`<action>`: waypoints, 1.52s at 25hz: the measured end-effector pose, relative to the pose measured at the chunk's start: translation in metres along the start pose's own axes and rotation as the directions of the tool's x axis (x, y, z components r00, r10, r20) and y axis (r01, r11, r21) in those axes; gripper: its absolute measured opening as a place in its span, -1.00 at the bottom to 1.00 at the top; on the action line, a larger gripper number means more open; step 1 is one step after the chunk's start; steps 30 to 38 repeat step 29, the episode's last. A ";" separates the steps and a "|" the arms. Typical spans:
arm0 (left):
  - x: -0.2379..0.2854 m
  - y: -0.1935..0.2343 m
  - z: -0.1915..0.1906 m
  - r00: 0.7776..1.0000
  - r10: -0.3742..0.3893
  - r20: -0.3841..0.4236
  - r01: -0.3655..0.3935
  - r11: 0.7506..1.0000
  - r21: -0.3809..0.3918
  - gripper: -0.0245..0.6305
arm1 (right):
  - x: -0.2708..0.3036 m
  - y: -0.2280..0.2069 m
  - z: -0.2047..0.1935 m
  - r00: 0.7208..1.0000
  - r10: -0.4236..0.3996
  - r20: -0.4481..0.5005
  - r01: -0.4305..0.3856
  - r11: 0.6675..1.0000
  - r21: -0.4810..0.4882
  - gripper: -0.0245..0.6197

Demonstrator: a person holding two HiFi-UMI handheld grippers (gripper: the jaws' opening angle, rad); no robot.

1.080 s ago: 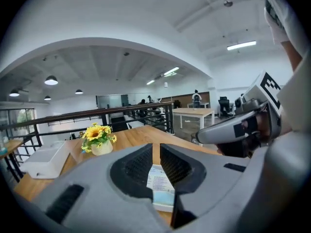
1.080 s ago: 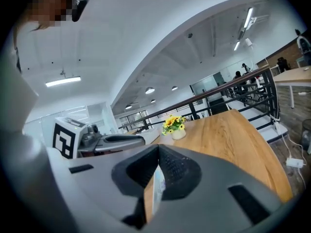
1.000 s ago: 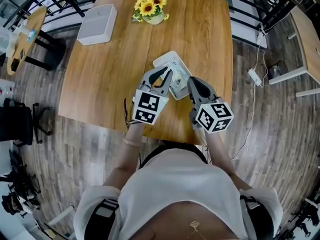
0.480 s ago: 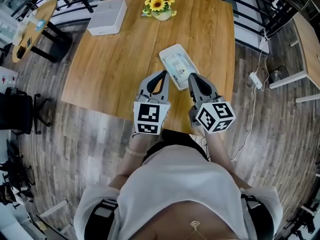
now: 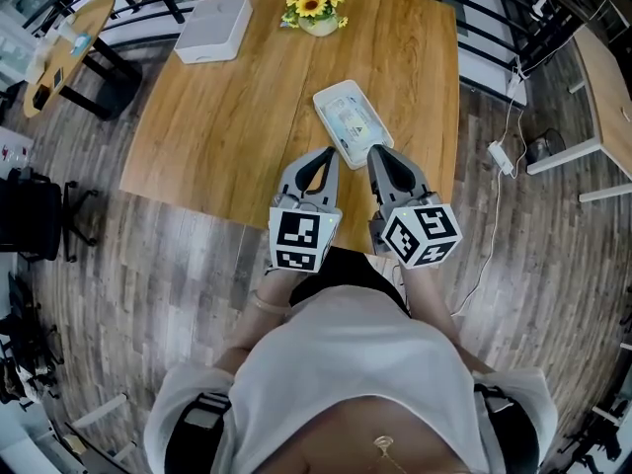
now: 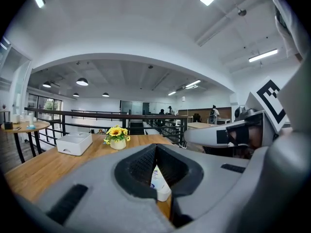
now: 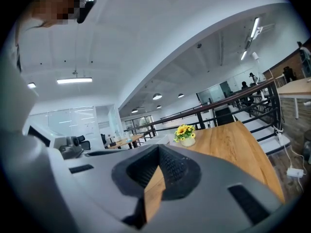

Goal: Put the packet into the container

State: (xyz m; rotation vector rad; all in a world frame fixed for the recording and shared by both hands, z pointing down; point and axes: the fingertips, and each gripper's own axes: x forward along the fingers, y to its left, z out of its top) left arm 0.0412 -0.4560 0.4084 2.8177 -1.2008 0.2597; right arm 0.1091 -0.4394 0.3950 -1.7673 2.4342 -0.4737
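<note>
Packet (image 5: 354, 122) lies in the container (image 5: 322, 98), just ahead of the left gripper (image 5: 328, 153) and right gripper (image 5: 375, 152); both jaw pairs are pressed together, holding nothing.

My fingers (image 6: 140, 165): matt grey plastic, ribbed black rubbery pads. Below, the tabletop (image 5: 227, 97) is smooth, satin-finished grained wood. The white container (image 5: 324, 98) looks like smooth plastic, the printed packet (image 5: 354, 122) faintly glossy.

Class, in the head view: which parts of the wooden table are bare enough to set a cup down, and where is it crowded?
Bare: the wide left stretch between the white box and the near edge of the table; also the strip right of the sunflower pot. Crowded: the near right, round the white container.
</note>
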 end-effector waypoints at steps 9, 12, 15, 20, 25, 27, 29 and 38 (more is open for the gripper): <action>0.002 0.008 -0.003 1.000 0.005 -0.002 -0.005 1.000 0.006 -0.90 | 0.002 0.006 -0.007 0.999 0.020 -0.032 -0.021 0.999 -0.037 -0.89; 0.002 0.007 -0.004 1.000 -0.002 -0.001 0.002 1.000 0.000 -0.90 | 0.002 0.005 -0.008 0.999 0.015 -0.041 -0.017 0.999 -0.043 -0.89; 0.002 0.007 -0.006 1.000 -0.003 -0.005 0.003 1.000 -0.010 -0.90 | 0.003 0.006 -0.007 0.999 0.015 -0.044 -0.017 0.999 -0.047 -0.89; 0.003 0.008 -0.007 1.000 0.002 -0.010 -0.002 1.000 -0.020 -0.90 | 0.004 0.003 -0.007 0.999 0.006 -0.051 -0.008 0.999 -0.046 -0.89; 0.005 0.010 -0.010 1.000 0.005 -0.016 -0.006 1.000 -0.018 -0.90 | 0.006 0.000 -0.010 0.998 0.004 -0.058 -0.006 0.999 -0.037 -0.89; 0.006 0.012 -0.011 1.000 0.008 -0.019 -0.009 1.000 -0.017 -0.90 | 0.008 -0.001 -0.009 0.998 0.006 -0.058 -0.008 0.999 -0.037 -0.89; 0.008 0.015 -0.010 1.000 0.013 -0.020 -0.013 1.000 -0.017 -0.90 | 0.012 -0.001 -0.008 0.998 0.011 -0.058 -0.013 0.999 -0.038 -0.89; 0.008 0.015 -0.010 1.000 0.013 -0.020 -0.013 1.000 -0.017 -0.90 | 0.012 -0.001 -0.008 0.998 0.011 -0.058 -0.013 0.999 -0.038 -0.89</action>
